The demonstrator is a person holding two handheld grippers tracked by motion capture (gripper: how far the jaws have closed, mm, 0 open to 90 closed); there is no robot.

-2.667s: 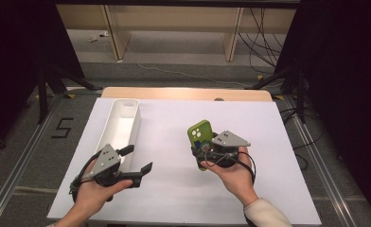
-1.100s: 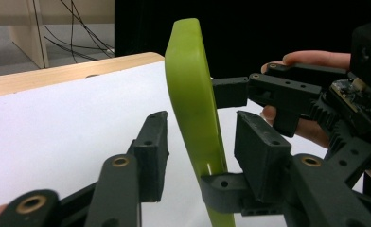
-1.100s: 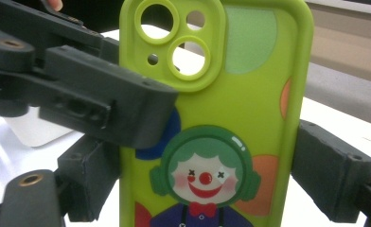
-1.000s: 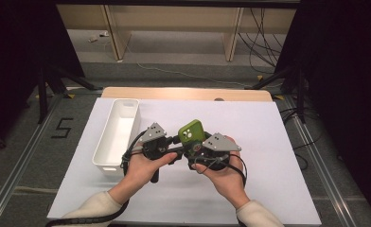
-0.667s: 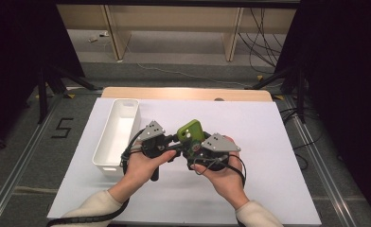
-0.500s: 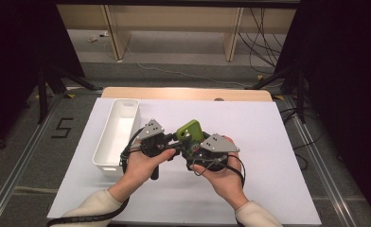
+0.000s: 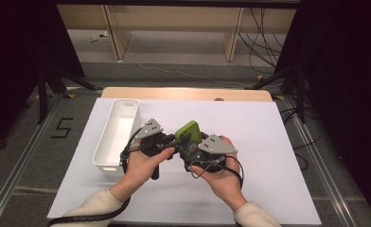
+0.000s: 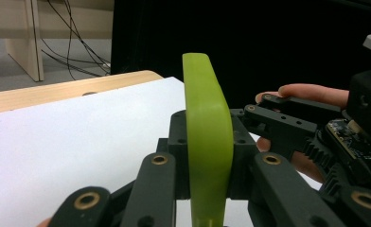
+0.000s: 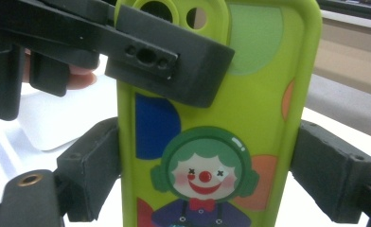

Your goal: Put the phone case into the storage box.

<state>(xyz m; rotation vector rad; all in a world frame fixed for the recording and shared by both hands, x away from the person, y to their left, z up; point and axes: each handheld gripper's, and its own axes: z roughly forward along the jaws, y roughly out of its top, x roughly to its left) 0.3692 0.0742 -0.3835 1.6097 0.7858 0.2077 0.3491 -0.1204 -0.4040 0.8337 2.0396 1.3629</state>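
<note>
Phone case [image 7: 188, 135], lime green, sits raised above the middle of the white surface [image 7: 269, 156], held between your two tools. Your right hand-held gripper [image 7: 193, 150] clasps it across its width: in the right gripper view the two black jaws press against the case's [image 9: 212, 142] left and right edges, with the printed back facing the camera, showing a green-haired clown, coloured patches and the camera cut-outs at the top. Your left hand-held gripper [image 7: 173, 140] comes in from the left and bites the case across its thickness; in the left gripper view the case [image 8: 207, 142] stands edge-on and upright between that gripper's black jaws, which close on its two faces. The right gripper view shows one of those left jaws lying across the upper left corner of the case, just under the camera holes. So both tools are clenched on the same case, and their tips sit just beside each other.

In the high view your left hand [image 7: 143, 163] and right hand [image 7: 219, 177] meet near the surface's centre, cream sleeves coming in from the bottom edge, a grey three-cornered plate topping each tool. A white rectangular bin [image 7: 109, 151] lies on the surface just to the left of your left hand, its long side running away from you. Its inside looks bare from above. A wooden strip borders the far edge of the surface.
</note>
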